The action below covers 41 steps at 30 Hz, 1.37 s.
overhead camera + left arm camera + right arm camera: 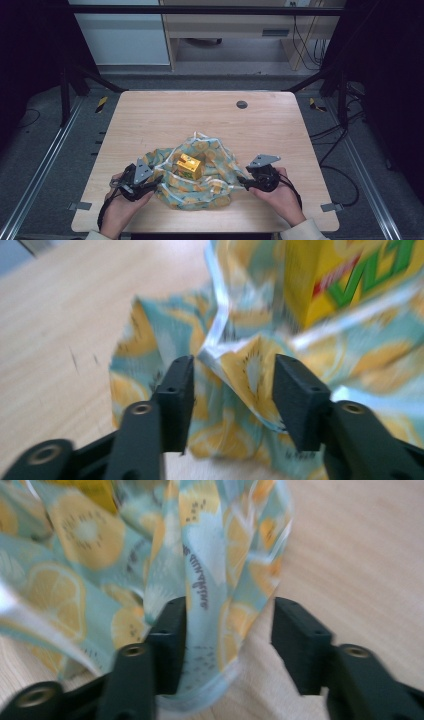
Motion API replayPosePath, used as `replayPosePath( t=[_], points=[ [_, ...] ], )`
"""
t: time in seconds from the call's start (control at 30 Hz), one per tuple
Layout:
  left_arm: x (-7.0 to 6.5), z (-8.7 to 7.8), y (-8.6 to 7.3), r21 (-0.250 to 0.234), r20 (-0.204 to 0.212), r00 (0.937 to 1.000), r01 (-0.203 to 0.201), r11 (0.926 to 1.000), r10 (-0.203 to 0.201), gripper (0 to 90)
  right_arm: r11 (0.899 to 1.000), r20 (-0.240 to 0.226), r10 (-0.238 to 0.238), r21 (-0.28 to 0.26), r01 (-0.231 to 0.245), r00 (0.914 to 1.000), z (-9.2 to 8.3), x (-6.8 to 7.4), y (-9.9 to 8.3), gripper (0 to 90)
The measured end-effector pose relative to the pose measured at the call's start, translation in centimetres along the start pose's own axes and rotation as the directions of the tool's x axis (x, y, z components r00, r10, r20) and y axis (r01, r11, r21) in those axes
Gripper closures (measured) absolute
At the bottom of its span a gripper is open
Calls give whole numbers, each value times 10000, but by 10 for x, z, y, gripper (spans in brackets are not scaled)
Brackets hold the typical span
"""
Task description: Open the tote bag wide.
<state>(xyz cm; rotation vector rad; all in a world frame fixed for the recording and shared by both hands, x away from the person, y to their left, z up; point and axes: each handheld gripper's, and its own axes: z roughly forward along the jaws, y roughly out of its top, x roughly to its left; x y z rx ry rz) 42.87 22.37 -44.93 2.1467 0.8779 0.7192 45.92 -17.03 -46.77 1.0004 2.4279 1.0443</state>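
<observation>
A light wooden table (165, 112) with rounded corners is standing on a grey floor (50, 165), a small dark round cap (242, 104) sitting near its far edge. Metal rails (37, 175) are running along both sides. Black frame bars (200, 10) are crossing overhead. Beyond the far edge, a pale wooden desk (230, 30) is standing beside a white panel (125, 37), with cables (305, 45) hanging at its right.

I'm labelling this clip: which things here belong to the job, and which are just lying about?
In the job:
- teal cloth printed with yellow citrus slices
- yellow carton with green lettering, sitting on the cloth
- left gripper and right gripper, jaws open around cloth edges

Just there:
- light wooden table
- round grey grommet
</observation>
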Motion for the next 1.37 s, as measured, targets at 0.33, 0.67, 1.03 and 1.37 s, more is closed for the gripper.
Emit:
replayPosePath(
  t=[0.33, 0.67, 1.03, 1.37],
  points=[
    [8, -9, 6, -1473, 359, 9905, 1366, 9796, -1327, 263, 9741, -299, 596, -2167, -647, 9978, -31, -5, 17, 171],
    [25, -26, 6, -2096, -543, 9860, 1429, 9673, -1574, 212, 9544, 406, 1372, -2728, -1212, 9897, -41, -26, 14, 136],
    [84, -29, -32, -1113, -1795, 9421, 2666, 9574, -2832, 118, 9464, 1418, 2294, -2635, -1866, 9630, -41, -60, -17, 66],
    [90, -26, -41, -1053, -1777, 9257, 3194, 9418, -3338, 55, 9597, 1874, 2584, -1618, -2297, 9477, -27, -72, -32, 91]
  ],
)
